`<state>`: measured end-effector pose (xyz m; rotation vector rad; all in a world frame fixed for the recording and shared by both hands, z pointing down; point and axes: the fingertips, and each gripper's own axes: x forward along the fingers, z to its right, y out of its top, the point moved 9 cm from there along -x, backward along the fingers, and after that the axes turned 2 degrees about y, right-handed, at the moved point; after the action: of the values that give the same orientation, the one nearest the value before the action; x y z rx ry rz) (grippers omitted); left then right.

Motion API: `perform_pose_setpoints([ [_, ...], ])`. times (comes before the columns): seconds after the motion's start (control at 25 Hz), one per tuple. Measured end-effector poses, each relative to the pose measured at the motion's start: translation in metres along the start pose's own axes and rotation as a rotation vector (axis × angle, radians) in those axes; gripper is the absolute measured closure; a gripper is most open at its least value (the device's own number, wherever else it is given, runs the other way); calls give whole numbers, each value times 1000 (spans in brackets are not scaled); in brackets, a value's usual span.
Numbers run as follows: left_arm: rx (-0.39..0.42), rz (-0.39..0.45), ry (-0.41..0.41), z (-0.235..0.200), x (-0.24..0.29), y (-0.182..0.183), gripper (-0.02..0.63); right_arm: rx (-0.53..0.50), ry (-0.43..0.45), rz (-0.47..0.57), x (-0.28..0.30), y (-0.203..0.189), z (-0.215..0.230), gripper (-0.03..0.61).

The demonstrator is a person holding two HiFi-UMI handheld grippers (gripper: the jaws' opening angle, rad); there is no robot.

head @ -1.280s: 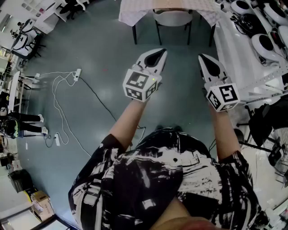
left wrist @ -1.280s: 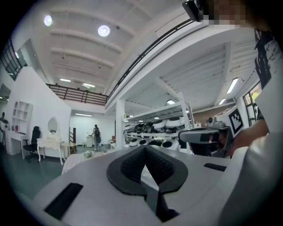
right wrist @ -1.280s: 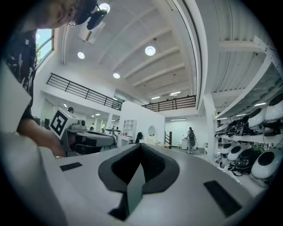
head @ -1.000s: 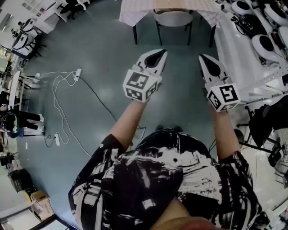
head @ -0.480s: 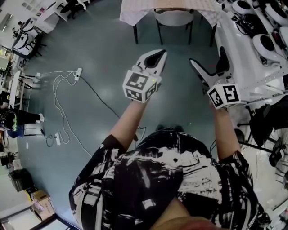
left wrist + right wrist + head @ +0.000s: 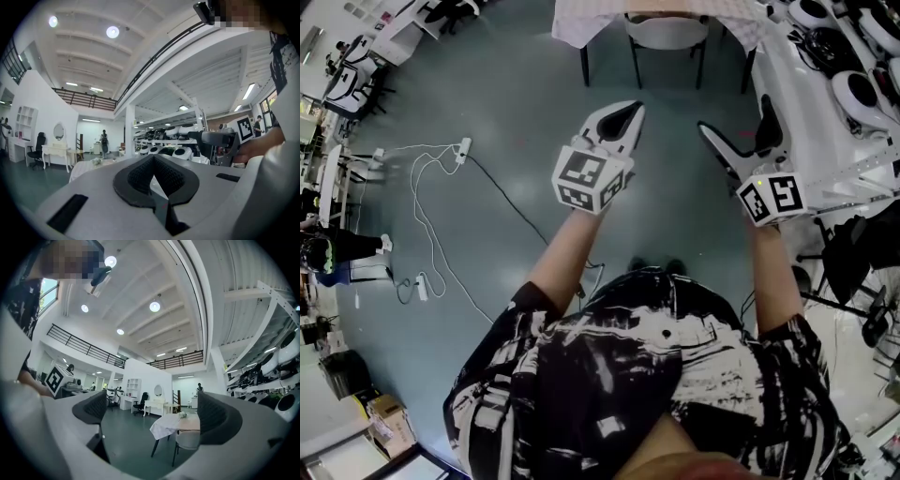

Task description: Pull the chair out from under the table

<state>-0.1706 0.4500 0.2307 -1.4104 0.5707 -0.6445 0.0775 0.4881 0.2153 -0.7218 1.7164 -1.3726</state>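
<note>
A white chair [image 6: 667, 33] stands tucked under a table draped in a pale cloth [image 6: 581, 21] at the top edge of the head view, well ahead of both hands. In the right gripper view the chair [image 6: 190, 440] and table [image 6: 169, 423] show between the jaws, several steps away. My right gripper [image 6: 739, 127] is open wide with nothing between its pads [image 6: 213, 416]. My left gripper [image 6: 623, 117] is shut and empty, its tips meeting [image 6: 152, 180]. Both point roughly level toward the table.
White shelving [image 6: 825, 103] loaded with round white units runs along the right. A power strip and white cable [image 6: 431, 187] lie on the grey-green floor at left. Desks and a person [image 6: 323, 258] stand at the far left edge.
My right gripper has gone from shut to wide open. The left gripper has edged slightly forward and stays shut.
</note>
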Motion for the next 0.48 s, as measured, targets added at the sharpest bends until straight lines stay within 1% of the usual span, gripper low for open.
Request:
perform_pose_setpoints([
  [0.28,-5,-5,-26,-39,-14,-7,614,-27,-33,-22,23,-6,-19,3],
  [0.48,-9,-13,-38,-62,4,-16,614,-22,-52,-45,39,-23,-10,3],
])
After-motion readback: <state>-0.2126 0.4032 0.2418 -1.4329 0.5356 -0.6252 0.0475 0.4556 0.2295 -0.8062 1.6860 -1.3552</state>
